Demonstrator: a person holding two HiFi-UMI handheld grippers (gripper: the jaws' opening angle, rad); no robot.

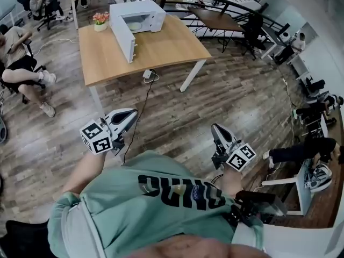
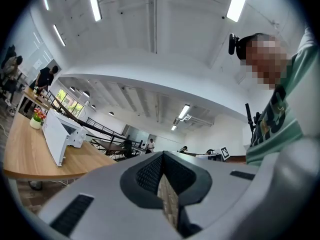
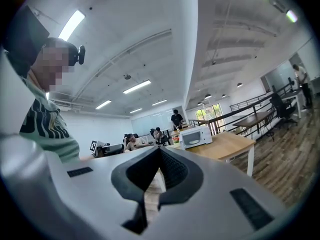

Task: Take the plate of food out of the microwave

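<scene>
Left gripper (image 1: 128, 115) and right gripper (image 1: 216, 131) are closed and empty. If unopened, they might shove the pale round plate (image 1: 134, 24) inside the boxy white microwave (image 1: 153, 14), upper left.

Your microwave (image 1: 137, 18) is white, and the plate (image 1: 134, 25) inside it looks pale cream. The tabletop (image 1: 166, 47) is light honey wood with white legs. The flowers (image 1: 100, 17) are pink and red in a white pot (image 1: 100, 27). The floor (image 1: 242, 101) is grey-brown planks with streaky grain. Your left gripper (image 1: 130, 113) and right gripper (image 1: 215, 128) are pale grey with black mesh-textured pads (image 2: 150, 174), and each carries a cube of black-and-white square markers. Your shirt (image 1: 134, 208) is pale green with dark lettering across it.
</scene>
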